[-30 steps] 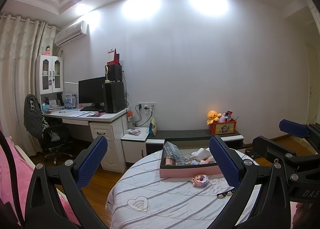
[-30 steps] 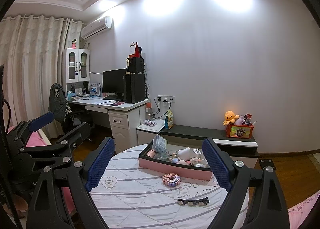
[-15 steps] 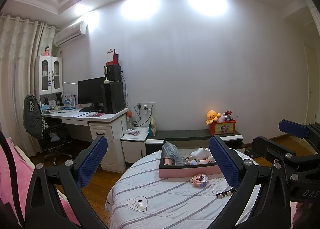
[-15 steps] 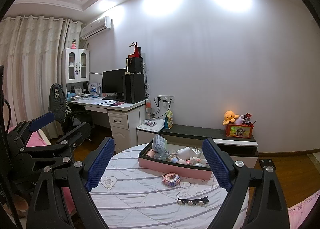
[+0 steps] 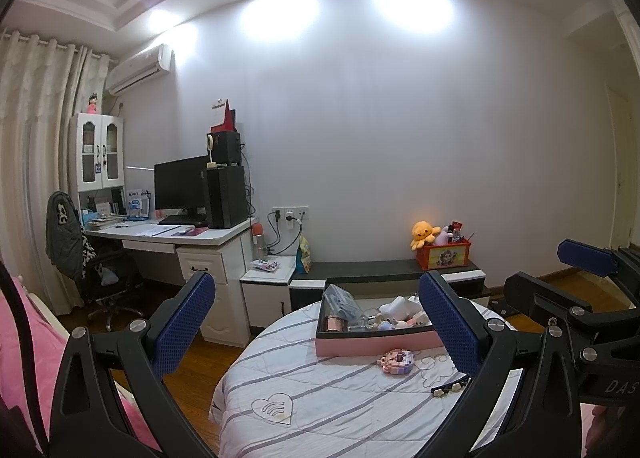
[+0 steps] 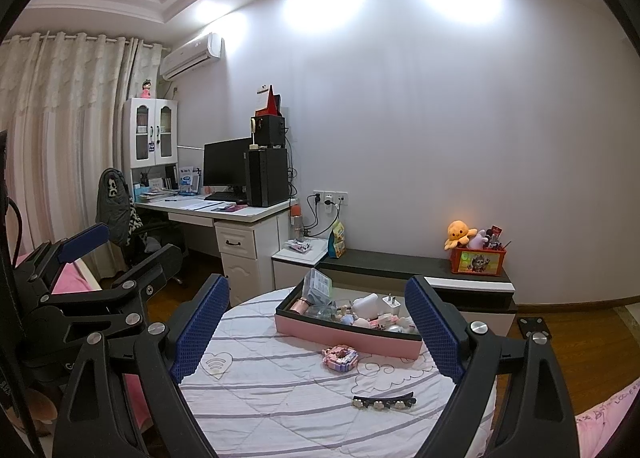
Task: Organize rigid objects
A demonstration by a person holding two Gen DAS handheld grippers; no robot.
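A pink box (image 5: 374, 343) (image 6: 344, 332) with a dark inside holds several small objects at the far side of a round table with a striped quilted cover (image 5: 320, 398) (image 6: 280, 390). A small pink block toy (image 5: 397, 361) (image 6: 340, 358) lies in front of the box. A black hair clip with flowers (image 6: 383, 402) (image 5: 450, 385) lies nearer, to the right. My left gripper (image 5: 316, 328) is open and empty above the table's near side. My right gripper (image 6: 318, 328) is open and empty, well short of the toy and clip.
A white desk (image 6: 224, 214) with monitor and computer tower stands at the back left, with an office chair (image 6: 120, 210). A low dark bench (image 6: 412, 262) carries a red toy box (image 6: 478, 260). Pink bedding (image 5: 24, 338) lies at the left; wooden floor surrounds the table.
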